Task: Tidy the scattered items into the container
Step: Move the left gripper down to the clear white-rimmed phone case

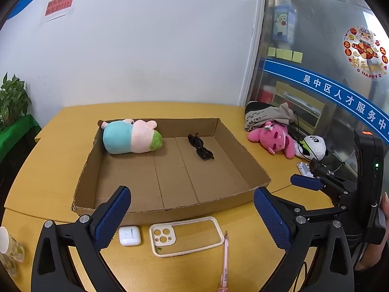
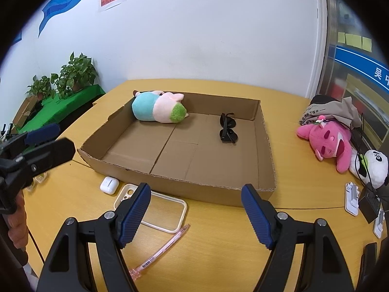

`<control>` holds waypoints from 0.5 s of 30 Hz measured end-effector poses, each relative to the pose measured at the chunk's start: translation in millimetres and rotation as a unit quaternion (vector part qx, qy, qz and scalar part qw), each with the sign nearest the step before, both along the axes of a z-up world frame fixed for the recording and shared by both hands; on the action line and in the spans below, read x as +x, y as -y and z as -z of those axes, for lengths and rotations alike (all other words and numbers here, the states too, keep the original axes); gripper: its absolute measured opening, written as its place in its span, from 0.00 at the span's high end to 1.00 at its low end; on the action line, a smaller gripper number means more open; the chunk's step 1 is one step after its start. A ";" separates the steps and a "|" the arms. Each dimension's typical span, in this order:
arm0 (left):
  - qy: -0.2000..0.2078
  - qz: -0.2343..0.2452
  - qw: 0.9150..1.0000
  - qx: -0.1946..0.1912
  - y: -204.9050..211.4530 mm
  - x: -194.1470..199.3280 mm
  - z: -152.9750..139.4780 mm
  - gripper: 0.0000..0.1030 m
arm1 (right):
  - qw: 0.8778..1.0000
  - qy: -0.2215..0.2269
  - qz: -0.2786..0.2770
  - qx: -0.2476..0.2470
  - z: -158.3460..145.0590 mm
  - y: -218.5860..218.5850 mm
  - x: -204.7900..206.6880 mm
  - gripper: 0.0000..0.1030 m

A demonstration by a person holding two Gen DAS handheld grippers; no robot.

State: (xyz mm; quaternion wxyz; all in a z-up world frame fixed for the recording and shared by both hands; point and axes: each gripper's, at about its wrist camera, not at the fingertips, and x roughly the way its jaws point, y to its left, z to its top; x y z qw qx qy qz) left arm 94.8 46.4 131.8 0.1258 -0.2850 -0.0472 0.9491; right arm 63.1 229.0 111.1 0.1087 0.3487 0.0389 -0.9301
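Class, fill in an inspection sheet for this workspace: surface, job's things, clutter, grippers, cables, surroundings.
Surface: yellow table.
Job's things: cardboard tray holds plush toy and sunglasses; earbud case, phone case, pink pen lie outside its front wall.
Clutter: pink plush, panda plush, paper cup.
Grippers: left gripper open, empty; right gripper open, empty.
Cables: black cord over panda.
Surroundings: potted plants, white wall.
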 end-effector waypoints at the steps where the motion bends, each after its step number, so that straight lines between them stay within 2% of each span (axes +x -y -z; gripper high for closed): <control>1: 0.001 -0.002 1.000 0.000 0.8 0.3 0.5 0.00 | 1.000 -0.002 0.001 0.002 -0.1 0.8 0.3 0.25; 15: 0.012 -0.003 1.000 0.001 0.3 -3.1 8.8 0.00 | 1.000 0.005 0.002 -0.004 6.8 2.9 -2.7 0.25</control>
